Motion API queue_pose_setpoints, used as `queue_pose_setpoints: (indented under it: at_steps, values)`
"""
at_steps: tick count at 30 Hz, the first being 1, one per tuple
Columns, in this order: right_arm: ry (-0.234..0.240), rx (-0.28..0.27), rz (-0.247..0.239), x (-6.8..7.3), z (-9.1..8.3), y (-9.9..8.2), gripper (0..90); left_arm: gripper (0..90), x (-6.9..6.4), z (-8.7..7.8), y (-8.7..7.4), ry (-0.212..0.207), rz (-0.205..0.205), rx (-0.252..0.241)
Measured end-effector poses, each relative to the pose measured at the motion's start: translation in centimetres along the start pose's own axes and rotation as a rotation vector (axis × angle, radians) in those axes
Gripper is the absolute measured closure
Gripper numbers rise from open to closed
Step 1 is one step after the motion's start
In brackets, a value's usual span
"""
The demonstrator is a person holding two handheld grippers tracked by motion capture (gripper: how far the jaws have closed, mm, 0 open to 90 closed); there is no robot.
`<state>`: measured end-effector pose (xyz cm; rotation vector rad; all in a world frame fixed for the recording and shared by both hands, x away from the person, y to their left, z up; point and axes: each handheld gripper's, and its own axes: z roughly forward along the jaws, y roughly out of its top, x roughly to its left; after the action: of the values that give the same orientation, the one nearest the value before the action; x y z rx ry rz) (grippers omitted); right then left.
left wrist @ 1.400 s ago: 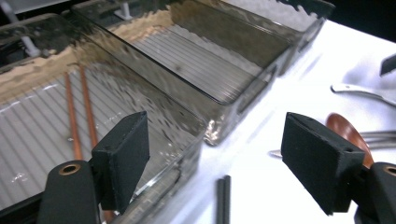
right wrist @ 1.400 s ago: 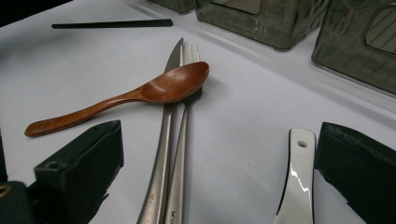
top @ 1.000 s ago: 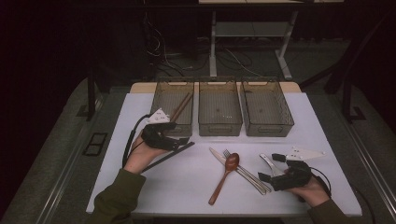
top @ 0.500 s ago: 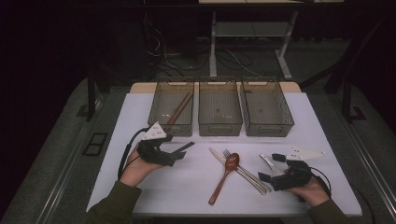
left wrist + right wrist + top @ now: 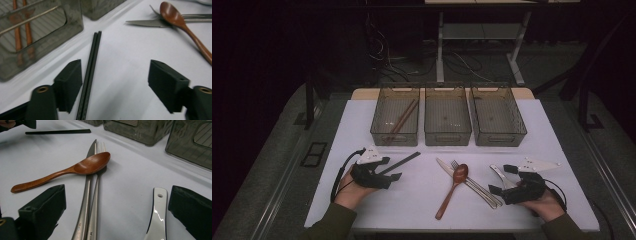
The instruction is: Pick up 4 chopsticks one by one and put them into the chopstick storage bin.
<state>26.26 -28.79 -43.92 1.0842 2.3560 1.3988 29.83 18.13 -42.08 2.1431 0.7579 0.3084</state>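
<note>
— While that pair of black chopsticks [image 5: 90,72] lies flat on the white bench [image 5: 362,125], what would you say the left claw [image 5: 393,170] is up to?

— Lining up on them, I'd judge. Its jaws stand wide apart and empty, and the sticks run right alongside the inner face of one jaw, off-centre in the gap. To do it well I'd slide the claw sideways until both sticks sit mid-gap, then close low, across them, so neither one rolls out.

— They look awkward to grab.

— Thin, square-edged, matte black, lying pressed together as one strip. Their far tips point toward the left bin [image 5: 394,115], which already holds two wooden chopsticks [image 5: 401,119]. My guess is the black pair goes there too, though nobody has said so.

— And the other bins?

— The middle bin [image 5: 447,116] and the right bin [image 5: 498,116] look empty from where I stand.

— What about the right claw [image 5: 500,180]?

— Open as well, gripping nothing. A shiny steel handle [image 5: 157,217] with a hole at its end lies between its jaws, close to one of them. Just beside it a knife [image 5: 86,192] and a fork [image 5: 97,195] lie side by side, with a wooden spoon [image 5: 65,171] resting its bowl across them.
</note>
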Motion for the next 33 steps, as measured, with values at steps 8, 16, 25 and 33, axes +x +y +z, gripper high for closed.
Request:
queue_pose_setpoints:
  at_steps: [8,16,25,33]
  values:
    - [0.0,0.0,-0.001,0.0,0.0,0.0,1.1,53.6,0.6,0.1,-0.6,0.027,0.024,0.03]
    - [0.002,0.0,-0.003,0.0,0.0,0.0,1.1,70.7,1.8,-0.1,-1.0,0.022,-0.004,0.042]
    - [0.002,0.001,-0.005,0.0,0.1,0.0,1.1,78.7,2.9,0.2,-1.6,0.03,-0.016,0.083]
    - [0.003,0.002,-0.008,0.0,0.1,0.0,1.1,79.6,3.6,0.4,-1.8,0.03,-0.033,0.093]
